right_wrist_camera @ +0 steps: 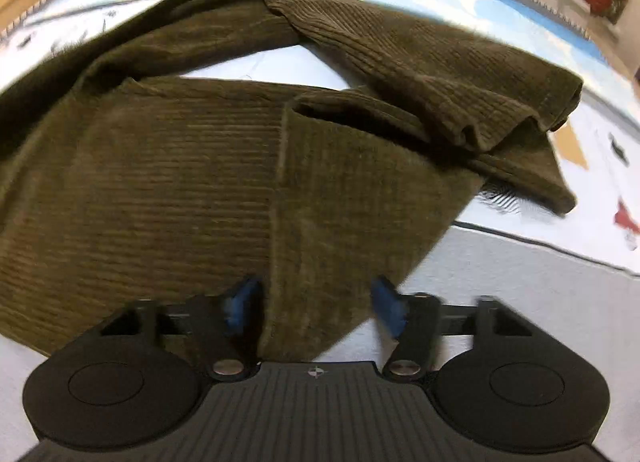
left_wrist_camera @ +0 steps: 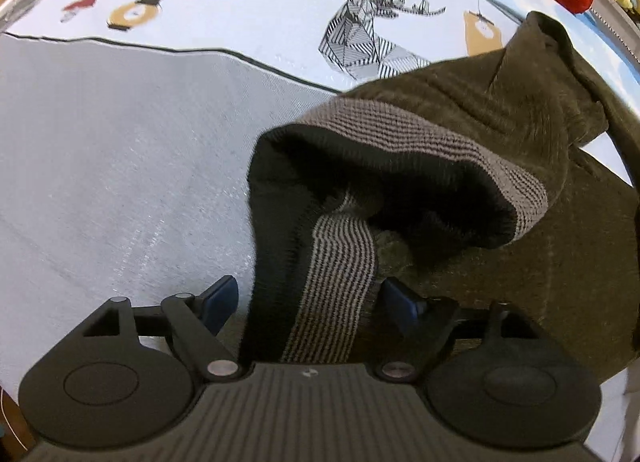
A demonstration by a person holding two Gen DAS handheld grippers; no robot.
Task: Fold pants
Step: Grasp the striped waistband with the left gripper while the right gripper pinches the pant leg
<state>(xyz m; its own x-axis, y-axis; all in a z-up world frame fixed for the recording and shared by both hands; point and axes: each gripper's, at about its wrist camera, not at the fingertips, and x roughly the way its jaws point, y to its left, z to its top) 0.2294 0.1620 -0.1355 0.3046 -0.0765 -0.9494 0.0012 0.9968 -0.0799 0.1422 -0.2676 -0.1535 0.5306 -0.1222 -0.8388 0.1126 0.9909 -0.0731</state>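
the olive corduroy pants (right_wrist_camera: 160,181) lie rumpled on the bed (left_wrist_camera: 120,161): soft, limp, likely floppy. both the left gripper (left_wrist_camera: 308,298) and right gripper (right_wrist_camera: 316,304) are released, astride fabric; best taken at the striped waistband (left_wrist_camera: 400,133).

left wrist: close, steeply down | right wrist: same pants (right_wrist_camera: 160,181)

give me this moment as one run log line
task: fold pants | pants: olive corduroy, crumpled on bed cover | left tool: open, straddling striped waistband | right tool: open, fabric edge between pads
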